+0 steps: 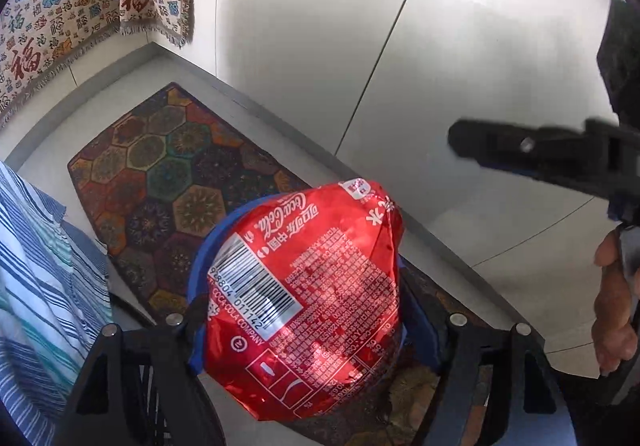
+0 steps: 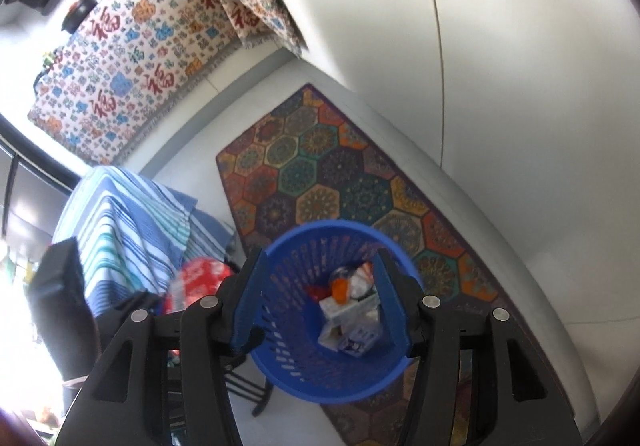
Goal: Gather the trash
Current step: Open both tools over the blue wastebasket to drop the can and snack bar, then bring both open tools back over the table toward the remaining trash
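The left gripper (image 1: 304,322) is clamped on a crumpled red Coca-Cola wrapper (image 1: 308,298) that fills the wide gap between its blue pads, and it hangs over a hexagon-patterned rug (image 1: 160,182). The right gripper (image 2: 320,302) has nothing between its fingers, which stand partly apart above the blue mesh basket (image 2: 296,362); cartons and other trash (image 2: 352,318) lie in the bottom. The basket stands on the rug, a striped cloth (image 2: 128,230) drapes beside it, and a patterned throw (image 2: 132,78) hangs farther off by the white wall.
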{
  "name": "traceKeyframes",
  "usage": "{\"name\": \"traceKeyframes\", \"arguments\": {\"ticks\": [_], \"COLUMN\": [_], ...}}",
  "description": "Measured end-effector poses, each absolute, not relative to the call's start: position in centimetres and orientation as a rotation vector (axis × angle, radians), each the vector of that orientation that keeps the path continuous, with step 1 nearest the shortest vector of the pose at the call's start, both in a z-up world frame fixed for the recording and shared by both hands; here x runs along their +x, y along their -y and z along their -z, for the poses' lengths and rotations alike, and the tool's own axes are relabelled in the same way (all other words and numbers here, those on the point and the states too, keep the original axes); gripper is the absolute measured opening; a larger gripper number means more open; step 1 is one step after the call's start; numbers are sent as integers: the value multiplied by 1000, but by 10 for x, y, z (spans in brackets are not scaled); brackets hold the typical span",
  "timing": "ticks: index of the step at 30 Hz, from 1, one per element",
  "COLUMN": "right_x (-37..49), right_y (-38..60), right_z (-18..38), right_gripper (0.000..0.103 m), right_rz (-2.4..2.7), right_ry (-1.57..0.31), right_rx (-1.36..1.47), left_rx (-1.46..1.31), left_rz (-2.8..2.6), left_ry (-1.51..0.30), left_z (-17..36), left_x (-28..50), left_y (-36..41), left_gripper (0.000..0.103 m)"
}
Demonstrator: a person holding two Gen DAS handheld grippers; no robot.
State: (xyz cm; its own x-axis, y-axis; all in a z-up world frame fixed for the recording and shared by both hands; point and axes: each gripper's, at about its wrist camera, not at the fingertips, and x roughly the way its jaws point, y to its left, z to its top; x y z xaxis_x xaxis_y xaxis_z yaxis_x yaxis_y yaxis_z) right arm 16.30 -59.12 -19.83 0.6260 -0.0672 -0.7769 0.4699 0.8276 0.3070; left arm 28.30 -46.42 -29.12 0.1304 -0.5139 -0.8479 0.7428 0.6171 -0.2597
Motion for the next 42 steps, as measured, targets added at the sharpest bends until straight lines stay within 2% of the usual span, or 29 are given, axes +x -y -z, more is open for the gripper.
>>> {"name": "traceKeyframes", "arguments": {"ticks": [14,21,27,30,35,42], "right_x": [154,151,151,151,151,159], "right_y": [593,593,589,583,555,457], "right_z": [185,178,176,172,159,153], "right_gripper": [57,57,57,57,63,75], "right_rz": [344,352,351,356,355,275], "right_ry": [-790,-769,-765,-761,-737,-702], "right_rx": [517,511,501,472,369,192], "left_rx": [269,257,239,214,227,230], "left_rz": [985,947,919,894,789,508], "left_ry": [-1005,-1026,-977,-920,-818,-868], "left_z": [277,276,255,222,173,174], "left_x": [273,280,272,263,244,237], "left_y": [466,468,450,418,336,186], "left_gripper": [78,78,78,78,78,78]}}
